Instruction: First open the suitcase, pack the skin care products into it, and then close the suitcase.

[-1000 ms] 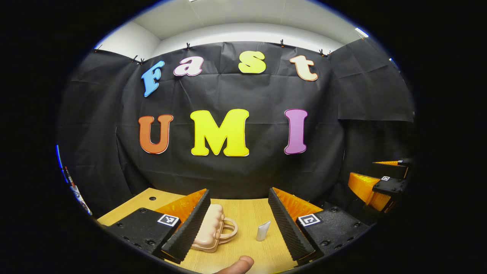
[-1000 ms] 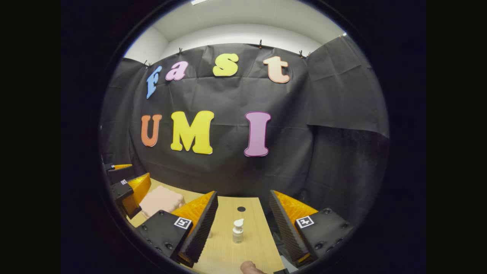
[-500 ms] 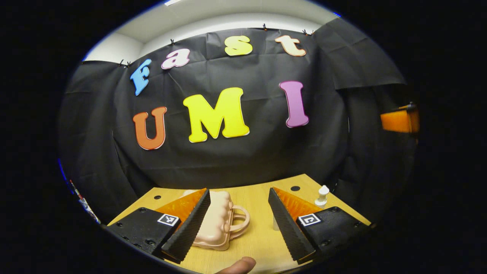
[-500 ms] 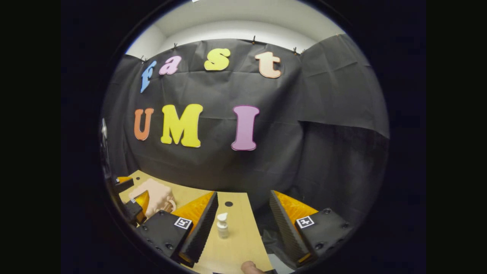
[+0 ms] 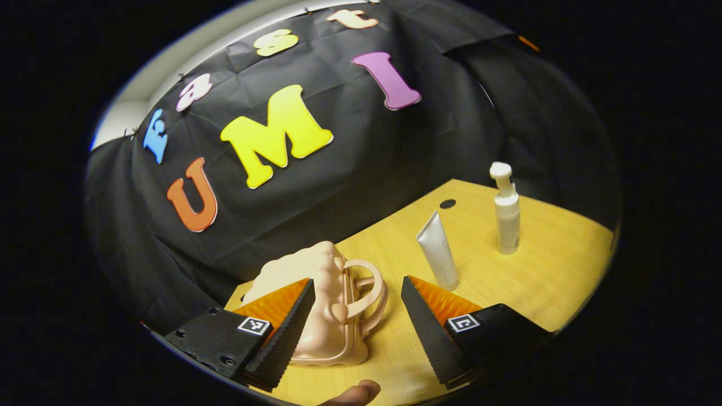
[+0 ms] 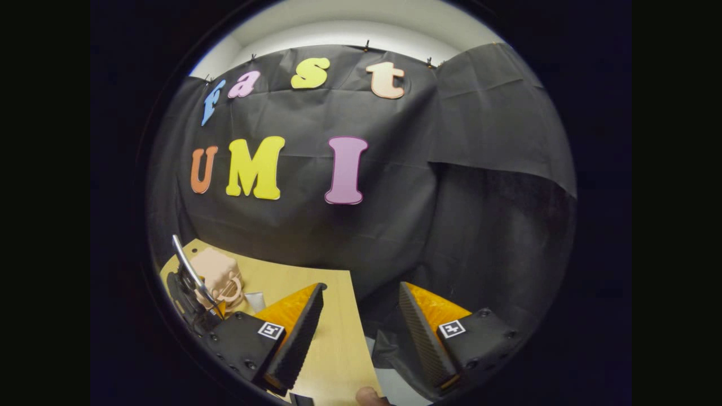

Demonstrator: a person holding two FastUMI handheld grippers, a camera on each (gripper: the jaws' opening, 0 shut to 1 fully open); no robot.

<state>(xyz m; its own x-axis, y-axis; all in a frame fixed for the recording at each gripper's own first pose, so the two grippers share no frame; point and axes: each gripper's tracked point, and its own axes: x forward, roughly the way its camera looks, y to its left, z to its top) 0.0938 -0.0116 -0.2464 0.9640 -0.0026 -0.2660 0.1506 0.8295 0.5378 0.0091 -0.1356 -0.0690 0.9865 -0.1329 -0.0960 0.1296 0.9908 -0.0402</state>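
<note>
- A light wooden table [image 5: 541, 270] with a round dark hole [image 5: 447, 203] near its far edge stands against the black cloth wall.
- 3 things stand on it: a small pink suitcase [image 5: 330, 307], closed and upright with its handle facing right.
- A white tube [image 5: 438, 256] stands upright, near the suitcase.
- A white pump bottle [image 5: 506, 211] stands just beyond the tube, apart from it.

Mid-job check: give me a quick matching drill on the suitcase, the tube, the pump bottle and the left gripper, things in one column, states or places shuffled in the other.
1. suitcase
2. tube
3. pump bottle
4. left gripper

A. open, holding nothing
B. white, upright, farthest to the right in the left gripper view
C. lid shut, handle toward the tube
D. white, standing between the suitcase and the pump bottle

Pairs: 1-C, 2-D, 3-B, 4-A
</note>
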